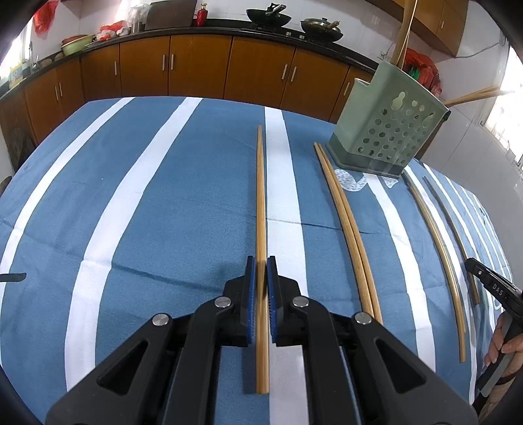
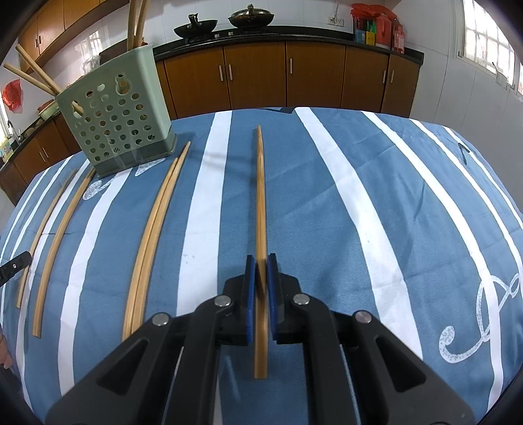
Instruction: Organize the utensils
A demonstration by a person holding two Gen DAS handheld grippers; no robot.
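Observation:
My left gripper (image 1: 261, 266) is shut on a bamboo chopstick (image 1: 260, 196) that points away along the striped blue cloth. My right gripper (image 2: 260, 265) is shut on another bamboo chopstick (image 2: 260, 196), also pointing away. A green perforated utensil holder (image 1: 389, 130) stands at the far right of the left wrist view and at the far left of the right wrist view (image 2: 117, 121), with several chopsticks standing in it. A pair of chopsticks (image 1: 346, 222) lies between the grippers, also seen in the right wrist view (image 2: 153, 235). Two single chopsticks (image 1: 438, 248) lie further out.
The table wears a blue cloth with white stripes (image 1: 147, 196). Behind it runs a counter with brown cabinets (image 1: 196, 65), woks (image 1: 268, 16) and bottles. The other gripper's tip (image 1: 490, 284) shows at the right edge of the left wrist view.

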